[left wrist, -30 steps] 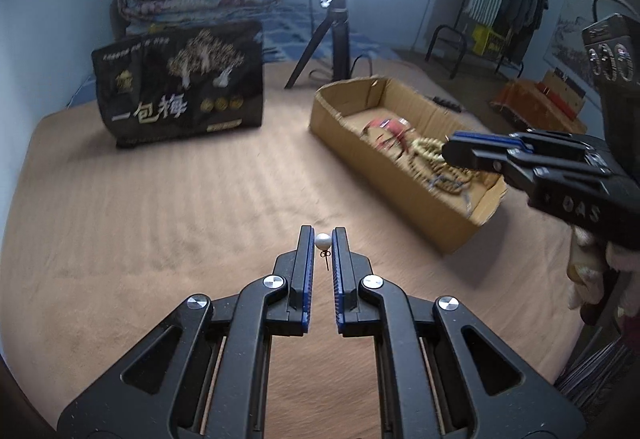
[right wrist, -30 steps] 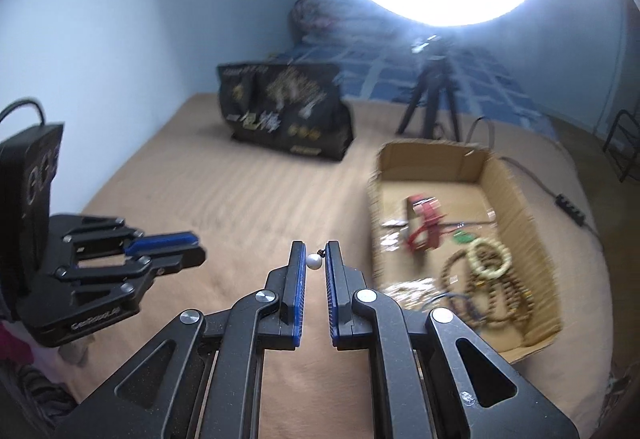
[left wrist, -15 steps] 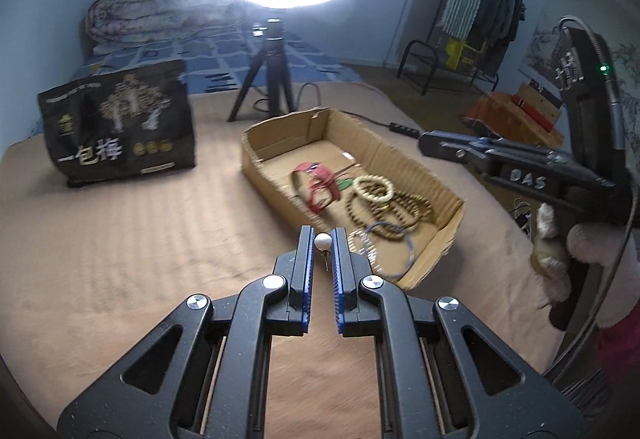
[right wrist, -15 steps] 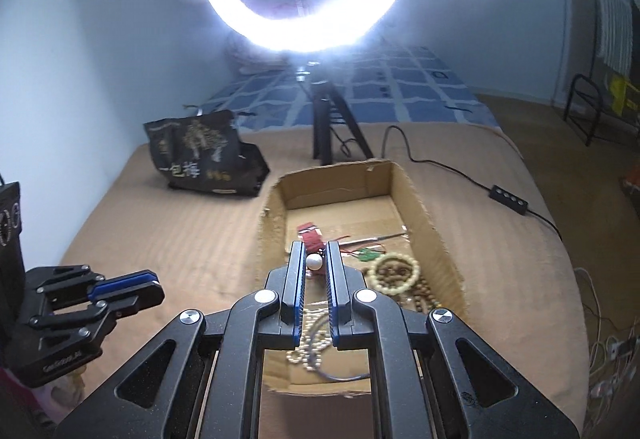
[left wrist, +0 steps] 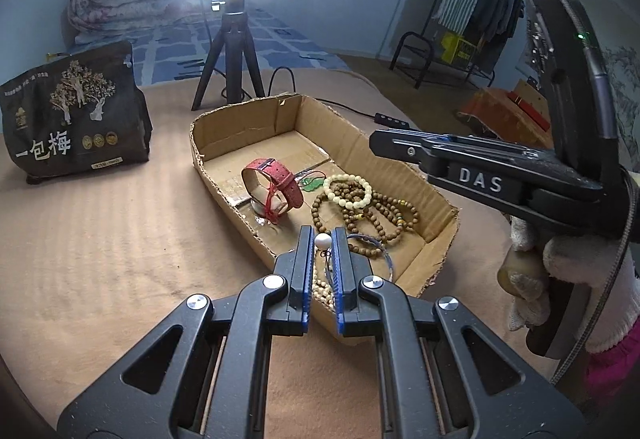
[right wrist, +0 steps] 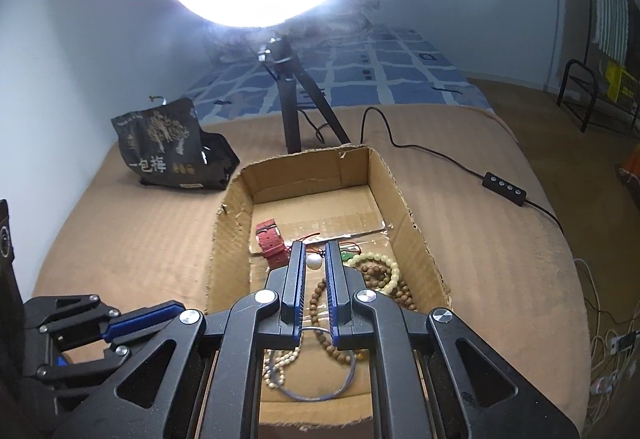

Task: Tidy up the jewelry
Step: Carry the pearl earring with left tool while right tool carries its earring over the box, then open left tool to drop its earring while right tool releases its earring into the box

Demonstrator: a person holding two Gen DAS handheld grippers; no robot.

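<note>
My left gripper is shut on a white pearl earring and holds it over the near left wall of the cardboard box. My right gripper is shut on a second pearl earring and hovers above the box. Inside the box lie a red watch strap, a cream bead bracelet, brown bead strands and a thin wire hoop. The right gripper also shows in the left wrist view, seen from the side.
A black snack bag stands at the back left on the tan bed cover. A ring light on a tripod stands behind the box, its cable and remote to the right. The bed edge drops off at right.
Both grippers, each holding its pearl earring, have swung from the open bed cover toward the box and now sit over it. The box looks closer and more centred in both views.
</note>
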